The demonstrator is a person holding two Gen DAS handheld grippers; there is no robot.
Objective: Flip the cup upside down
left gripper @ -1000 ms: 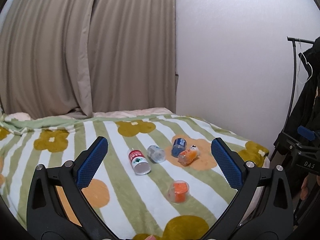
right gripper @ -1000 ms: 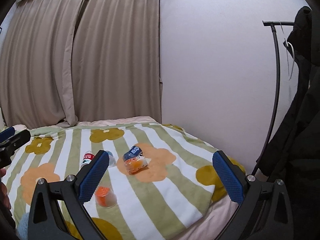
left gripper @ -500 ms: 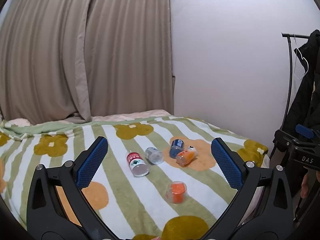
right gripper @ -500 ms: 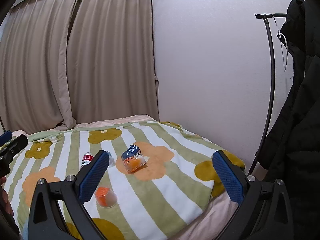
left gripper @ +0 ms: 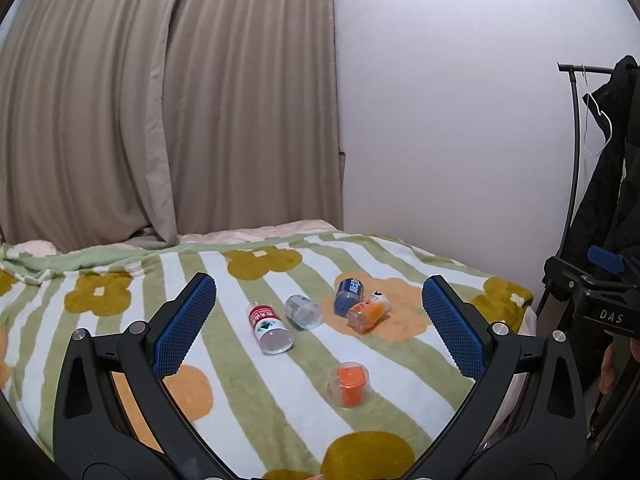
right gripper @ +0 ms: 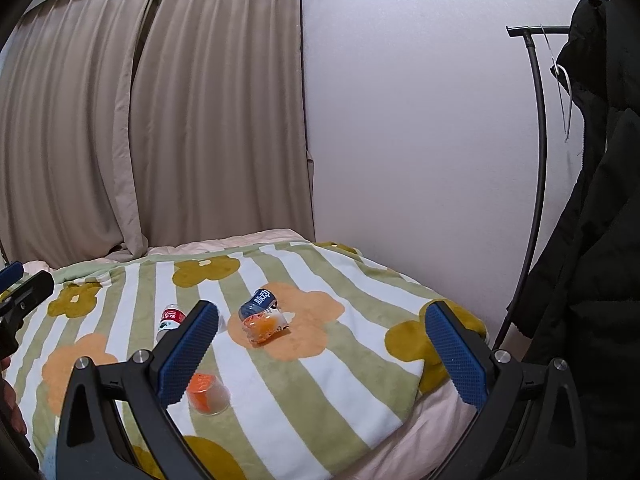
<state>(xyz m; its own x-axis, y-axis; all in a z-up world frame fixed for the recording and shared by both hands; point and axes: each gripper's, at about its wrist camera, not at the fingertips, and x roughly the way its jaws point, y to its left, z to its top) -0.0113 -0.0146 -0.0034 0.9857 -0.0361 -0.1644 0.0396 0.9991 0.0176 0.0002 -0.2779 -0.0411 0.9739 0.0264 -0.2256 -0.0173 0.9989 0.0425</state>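
Note:
A clear plastic cup (left gripper: 350,387) with an orange insert stands rim down on the striped flower blanket (left gripper: 240,380); it also shows in the right wrist view (right gripper: 207,393). Three more cups lie on their sides behind it: a red-labelled one (left gripper: 269,327), a clear one (left gripper: 303,311) and a blue one (left gripper: 349,295). An orange packet (left gripper: 366,313) lies beside the blue cup. My left gripper (left gripper: 318,326) is open and empty, well short of the cups. My right gripper (right gripper: 322,350) is open and empty above the bed's near corner.
Beige curtains (left gripper: 160,120) and a white wall (left gripper: 440,120) stand behind the bed. A coat rack (right gripper: 538,120) with a black coat (right gripper: 592,240) stands to the right of the bed. The blanket's edge (right gripper: 400,412) drops off at the front right.
Both grippers have pulled back and risen a little, so the cups look smaller and lower. The cups have not moved. Both grippers stay open.

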